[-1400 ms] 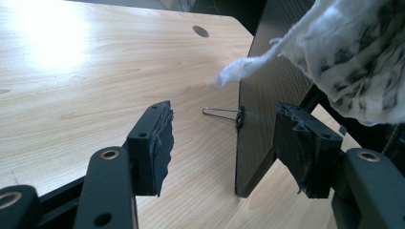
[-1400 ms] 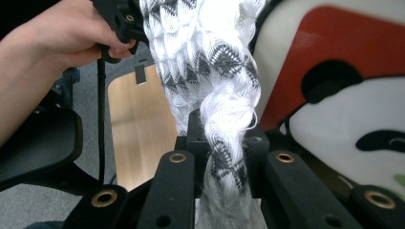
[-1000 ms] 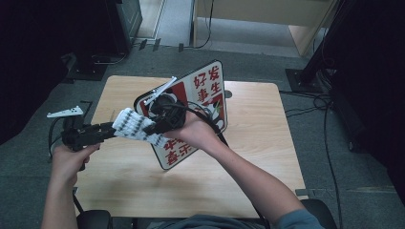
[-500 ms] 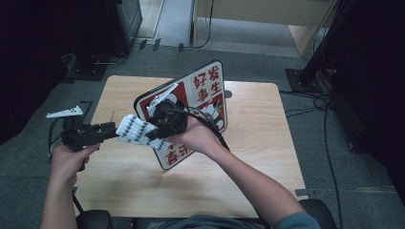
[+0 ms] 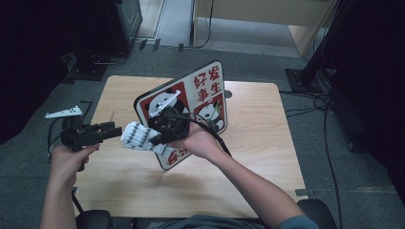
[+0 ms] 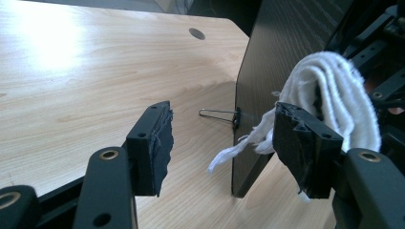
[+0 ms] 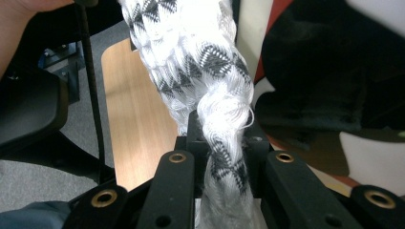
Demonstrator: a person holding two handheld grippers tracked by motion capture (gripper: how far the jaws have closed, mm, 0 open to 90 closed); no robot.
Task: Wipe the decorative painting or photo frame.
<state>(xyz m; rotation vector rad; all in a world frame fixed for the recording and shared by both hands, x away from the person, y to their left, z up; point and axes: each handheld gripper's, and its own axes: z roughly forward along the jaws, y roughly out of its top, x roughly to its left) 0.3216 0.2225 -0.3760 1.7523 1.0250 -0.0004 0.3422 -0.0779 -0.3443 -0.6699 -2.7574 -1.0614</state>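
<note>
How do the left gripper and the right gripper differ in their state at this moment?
The left gripper has its jaws spread open with nothing pressed between them; the right gripper is shut on the white patterned cloth. The left gripper is beside the upright panda sign; the right gripper is in front of it. Both have black jaws.

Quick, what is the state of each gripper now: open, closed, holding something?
Left gripper: open, holding nothing; the white cloth lies beside one jaw.
Right gripper: closed on the white cloth.
</note>
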